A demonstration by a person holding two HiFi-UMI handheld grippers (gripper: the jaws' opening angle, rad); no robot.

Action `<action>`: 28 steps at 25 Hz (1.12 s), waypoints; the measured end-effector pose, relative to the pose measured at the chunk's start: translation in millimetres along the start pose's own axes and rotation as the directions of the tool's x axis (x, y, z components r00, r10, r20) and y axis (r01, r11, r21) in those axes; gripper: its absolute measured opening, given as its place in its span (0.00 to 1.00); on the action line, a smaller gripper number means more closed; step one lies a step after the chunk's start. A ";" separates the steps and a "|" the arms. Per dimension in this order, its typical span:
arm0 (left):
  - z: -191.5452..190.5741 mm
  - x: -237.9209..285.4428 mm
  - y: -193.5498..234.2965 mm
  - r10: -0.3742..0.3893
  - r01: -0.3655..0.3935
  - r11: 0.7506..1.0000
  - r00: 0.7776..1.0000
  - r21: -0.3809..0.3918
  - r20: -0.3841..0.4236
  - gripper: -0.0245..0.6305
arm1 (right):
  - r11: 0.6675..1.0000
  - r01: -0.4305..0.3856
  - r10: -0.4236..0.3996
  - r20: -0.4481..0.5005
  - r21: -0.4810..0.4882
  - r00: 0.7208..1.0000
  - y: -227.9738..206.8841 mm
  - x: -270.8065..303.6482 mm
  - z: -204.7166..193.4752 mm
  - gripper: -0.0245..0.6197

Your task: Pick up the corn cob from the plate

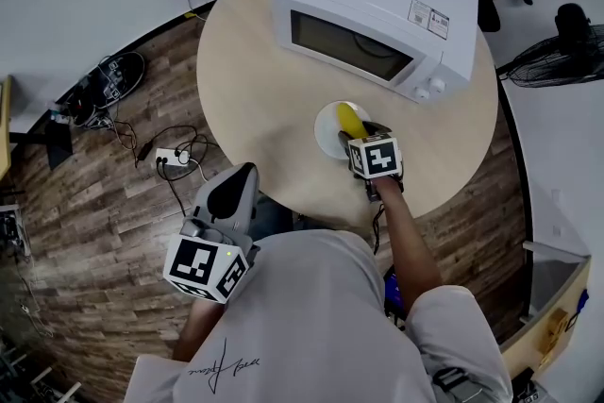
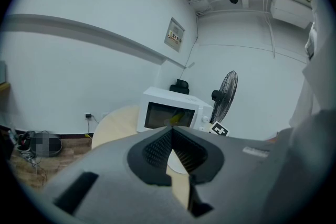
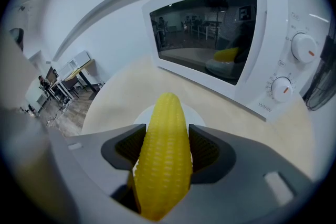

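pete: Round pale table [image 1: 255,61] on a wood floor, office-looking room. Head view first: why is the microwave [image 1: 377,9] way up at 12 o'clock and the plate [image 1: 327,129] down at 5?

jo: My guess is the plate sits by the near edge so the arm reaches it easily. The right gripper [image 1: 357,135] is over it, and the corn cob [image 1: 352,119] pokes out of it toward 12. The left gripper [image 1: 236,189] hangs off the table at 7 o'clock, probably just parked out of the way. The sticker [image 1: 429,14] on the microwave's top is too small to read, same for the script on the shirt.

pete: And the left gripper view?

jo: Jaw tips are pressed together with nothing between them. It looks across at the microwave, with a fan [image 2: 224,96] at 2 o'clock. The wall sign [image 2: 176,35] at 12 is unreadable.

pete: Right gripper view?

jo: Both pads are clamped on the cob's flanks around its thick middle, with the tip aimed at 12, toward the microwave door. I'd say a grip across the middle keeps it from pivoting. The white plate shows just behind the cob, so I can't tell if it's lifted clear yet. The print under the lower knob [image 3: 282,89] looks like "WAHIN", a bit fuzzy though.
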State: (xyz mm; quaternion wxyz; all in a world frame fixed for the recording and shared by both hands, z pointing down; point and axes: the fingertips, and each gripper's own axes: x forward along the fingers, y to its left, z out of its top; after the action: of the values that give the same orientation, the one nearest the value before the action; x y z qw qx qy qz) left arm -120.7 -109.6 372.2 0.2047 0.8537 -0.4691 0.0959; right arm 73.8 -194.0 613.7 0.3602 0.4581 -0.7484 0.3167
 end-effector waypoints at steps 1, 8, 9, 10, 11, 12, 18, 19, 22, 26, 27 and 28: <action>-0.5 -0.4 -0.2 0.001 -0.001 1.000 1.000 0.000 0.001 0.04 | 1.000 -0.001 0.001 0.002 0.002 1.000 -0.1 -0.7 0.1 0.45; -1.2 -0.8 -2.9 0.002 -0.002 1.000 1.000 0.001 0.004 0.04 | 0.999 -0.017 0.016 0.028 0.036 0.999 0.5 -9.2 2.7 0.45; -1.2 -0.5 -3.6 0.001 -0.001 1.000 1.000 -0.001 0.007 0.04 | 0.999 -0.022 0.021 0.035 0.046 0.999 0.6 -10.4 3.6 0.45; -1.2 -0.4 -4.5 0.000 0.000 1.000 1.000 -0.002 0.008 0.04 | 0.998 -0.026 0.024 0.042 0.052 0.999 0.9 -11.7 4.5 0.45; -1.2 -0.5 -5.4 -0.002 0.002 1.000 1.000 -0.001 0.008 0.04 | 0.998 -0.030 0.027 0.047 0.056 0.999 1.6 -13.1 5.4 0.45; -1.0 -0.9 -6.3 -0.003 0.003 1.000 1.000 0.001 0.007 0.04 | 0.997 -0.036 0.032 0.052 0.061 0.998 2.6 -14.4 6.2 0.45; -1.4 -1.1 -9.3 -0.008 0.008 1.000 1.000 0.001 0.007 0.04 | 0.996 -0.054 0.048 0.077 0.078 0.996 4.6 -22.1 8.7 0.45; -1.6 -1.2 -9.6 -0.008 0.008 1.000 1.000 -0.002 0.009 0.04 | 0.995 -0.055 0.049 0.081 0.080 0.996 4.7 -23.7 9.0 0.45; -2.4 -1.3 -10.3 -0.009 0.009 1.000 1.000 -0.010 0.014 0.04 | 0.995 -0.058 0.050 0.095 0.085 0.994 4.0 -28.3 10.3 0.45; -3.6 -3.1 -11.4 -0.006 0.006 1.000 1.000 -0.013 0.018 0.04 | 0.994 -0.064 0.053 0.115 0.091 0.992 3.4 -34.4 11.0 0.45; -3.8 -3.8 -11.7 -0.006 0.007 1.000 1.000 -0.014 0.018 0.04 | 0.994 -0.065 0.054 0.119 0.092 0.991 3.9 -36.1 11.1 0.45; -4.1 -4.3 -12.1 -0.007 0.008 1.000 1.000 -0.015 0.018 0.04 | 0.993 -0.067 0.055 0.123 0.093 0.991 4.5 -37.9 11.2 0.45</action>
State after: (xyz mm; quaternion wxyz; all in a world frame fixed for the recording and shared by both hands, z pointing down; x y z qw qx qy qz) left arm -112.7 -98.7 371.2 0.2074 0.8547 -0.4685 0.0838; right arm 79.1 -183.9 575.6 0.2820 0.4702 -0.7662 0.3351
